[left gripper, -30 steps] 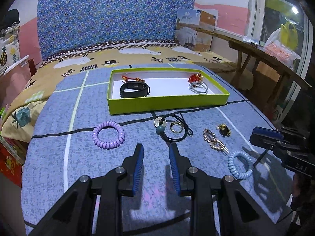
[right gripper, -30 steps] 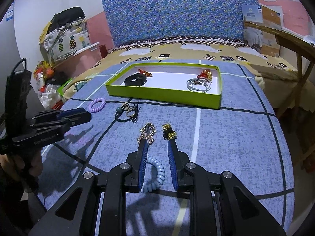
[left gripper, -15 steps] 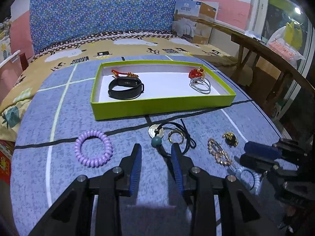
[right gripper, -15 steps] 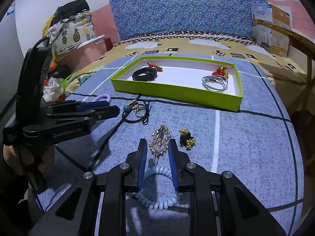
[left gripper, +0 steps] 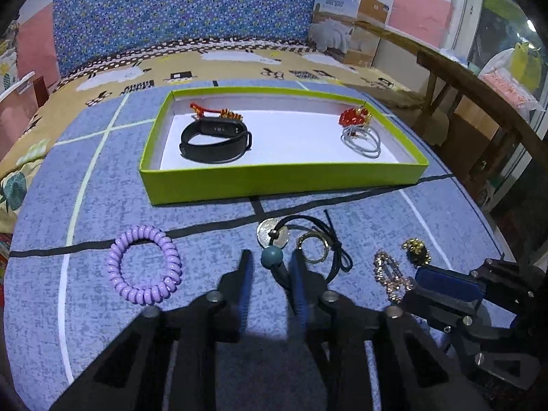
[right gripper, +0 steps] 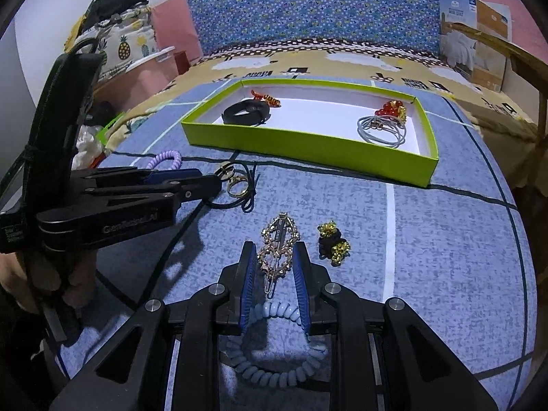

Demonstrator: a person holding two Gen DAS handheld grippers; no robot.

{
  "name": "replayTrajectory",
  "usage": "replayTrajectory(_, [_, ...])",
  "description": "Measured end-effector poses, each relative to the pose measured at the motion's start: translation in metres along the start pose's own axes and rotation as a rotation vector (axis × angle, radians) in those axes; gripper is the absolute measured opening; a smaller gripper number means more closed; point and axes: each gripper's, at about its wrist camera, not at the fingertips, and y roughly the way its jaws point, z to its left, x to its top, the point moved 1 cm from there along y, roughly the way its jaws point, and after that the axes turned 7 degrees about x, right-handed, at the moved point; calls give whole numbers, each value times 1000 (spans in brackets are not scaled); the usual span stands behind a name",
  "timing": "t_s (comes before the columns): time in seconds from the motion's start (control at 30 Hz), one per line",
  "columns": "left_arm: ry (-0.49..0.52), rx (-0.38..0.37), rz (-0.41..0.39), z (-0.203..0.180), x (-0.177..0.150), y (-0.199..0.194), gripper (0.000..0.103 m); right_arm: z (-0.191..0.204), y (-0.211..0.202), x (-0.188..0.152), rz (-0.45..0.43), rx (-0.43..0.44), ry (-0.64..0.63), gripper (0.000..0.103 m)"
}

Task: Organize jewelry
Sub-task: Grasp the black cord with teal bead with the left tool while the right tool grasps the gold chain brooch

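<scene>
The left gripper (left gripper: 270,267) is seen low over the blue patterned cloth (left gripper: 205,219), jaws closing, with the teal bead (left gripper: 272,257) of a black cord necklace (left gripper: 337,250) lying between the blue pads; pads are not seen pressing on it, so it is not yet gripped. A silver coin pendant (left gripper: 269,231) and a gold ring (left gripper: 313,248) lie just beyond the tips. A purple spiral hair tie (left gripper: 144,269) is left of the jaws, apart.

The right gripper (right gripper: 274,263) is held partly apart, unclenched, straddling a gold rhinestone hair clip (right gripper: 279,250); the clip lies between the pads, contact cannot be told. A pale blue spiral hair tie (right gripper: 274,339) lies under the gripper, nearer the camera. A black and gold bead hair tie (right gripper: 334,243) is just right of the tips.

The lime green shallow box (left gripper: 284,181) sits beyond, holding a black wristband (left gripper: 215,142), a red and gold charm (left gripper: 214,113), a red bead cluster (left gripper: 354,116) and grey elastic loops (left gripper: 363,140).
</scene>
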Motion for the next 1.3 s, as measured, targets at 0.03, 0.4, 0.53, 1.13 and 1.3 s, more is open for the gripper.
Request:
replayTrajectory(0.03, [0, 3, -1, 0, 1, 0, 16, 1, 1, 0, 6, -4, -5, 22])
replayTrajectory(0.4, [-3, 1, -2, 0, 0, -1, 14, 6, 7, -1, 35, -33, -42, 15])
replayTrajectory(0.53, [-2, 0, -3, 2, -3, -4, 14, 6, 4, -1, 30, -34, -42, 3])
replayTrajectory(1.13, [-4, -26, -44, 7, -19, -29, 14, 6, -15, -1, -25, -15, -33, 3])
replayTrajectory(1.3, [-10, -38, -79, 8, -21, -46, 14, 6, -26, 0, -56, -8, -23, 3])
